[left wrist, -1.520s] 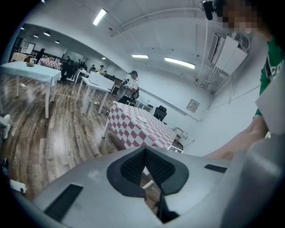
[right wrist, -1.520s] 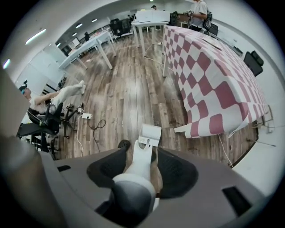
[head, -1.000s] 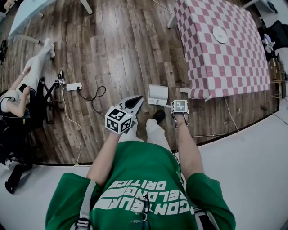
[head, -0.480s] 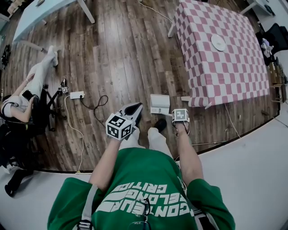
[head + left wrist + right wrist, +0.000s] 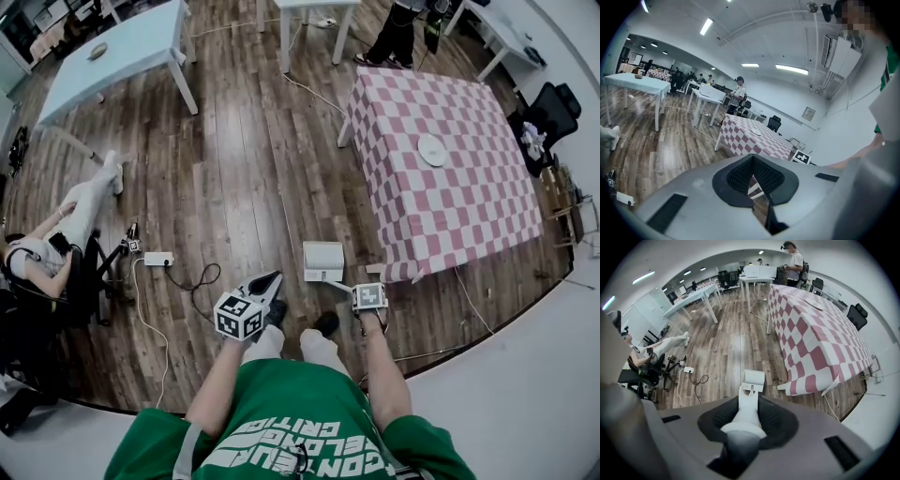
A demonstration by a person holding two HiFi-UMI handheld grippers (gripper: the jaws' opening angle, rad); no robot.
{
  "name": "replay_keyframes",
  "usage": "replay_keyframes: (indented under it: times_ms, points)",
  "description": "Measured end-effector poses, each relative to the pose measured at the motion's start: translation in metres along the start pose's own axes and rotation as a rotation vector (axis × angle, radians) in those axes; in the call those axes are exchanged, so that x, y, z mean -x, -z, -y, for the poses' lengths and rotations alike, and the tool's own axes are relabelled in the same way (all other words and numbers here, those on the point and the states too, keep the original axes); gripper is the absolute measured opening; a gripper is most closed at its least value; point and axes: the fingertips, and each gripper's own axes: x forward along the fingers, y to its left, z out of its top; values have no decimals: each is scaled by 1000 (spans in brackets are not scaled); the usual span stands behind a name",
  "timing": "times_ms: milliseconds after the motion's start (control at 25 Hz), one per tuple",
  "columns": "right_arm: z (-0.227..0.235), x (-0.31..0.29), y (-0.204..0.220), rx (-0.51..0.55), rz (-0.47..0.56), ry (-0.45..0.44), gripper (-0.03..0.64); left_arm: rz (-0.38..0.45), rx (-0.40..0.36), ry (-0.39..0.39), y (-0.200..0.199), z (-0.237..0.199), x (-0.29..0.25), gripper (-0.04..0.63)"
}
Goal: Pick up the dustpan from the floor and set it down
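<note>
The white dustpan [image 5: 322, 261] hangs low over the wooden floor, just left of the checked table's near corner. Its long white handle [image 5: 749, 405] runs back between the jaws of my right gripper [image 5: 356, 289], which points down and is shut on it. In the right gripper view the pan [image 5: 753, 380] shows beyond the gripper [image 5: 746, 417], with its ribbed inside facing up. My left gripper [image 5: 273, 279] is held beside it to the left, jaws together and nothing between them; the left gripper [image 5: 752, 180] shows only a thin slit between its black pads.
A table with a red and white checked cloth [image 5: 469, 216] stands to the right, with a white plate [image 5: 431, 150] on it. A power strip and cable [image 5: 157, 259] lie on the floor to the left, near a seated person [image 5: 47, 248]. A pale blue table [image 5: 122, 52] is far left.
My right gripper has risen a little with the dustpan's handle in it. The head view now takes in more of the room beyond the checked table.
</note>
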Motion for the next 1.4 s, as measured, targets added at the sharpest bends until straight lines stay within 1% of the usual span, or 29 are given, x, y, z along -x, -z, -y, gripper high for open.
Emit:
replay_keyframes:
  times_ms: [160, 360, 600, 840, 1160, 1400]
  points:
    - [2, 31, -27, 48, 95, -8, 109, 14, -18, -5, -13, -2, 3, 3]
    - [6, 80, -56, 109, 241, -17, 109, 44, -40, -24, -32, -5, 4, 3]
    - [7, 147, -96, 126, 432, -32, 109, 78, -81, -29, -59, -3, 3, 3]
    - [11, 213, -135, 158, 599, -23, 110, 111, -119, -25, -80, 4, -7, 3]
    - [18, 272, -154, 171, 746, -2, 110, 140, -150, -18, -97, 17, -18, 3]
    - [26, 295, -156, 182, 796, 16, 110, 165, -178, -10, -107, 33, -22, 3]
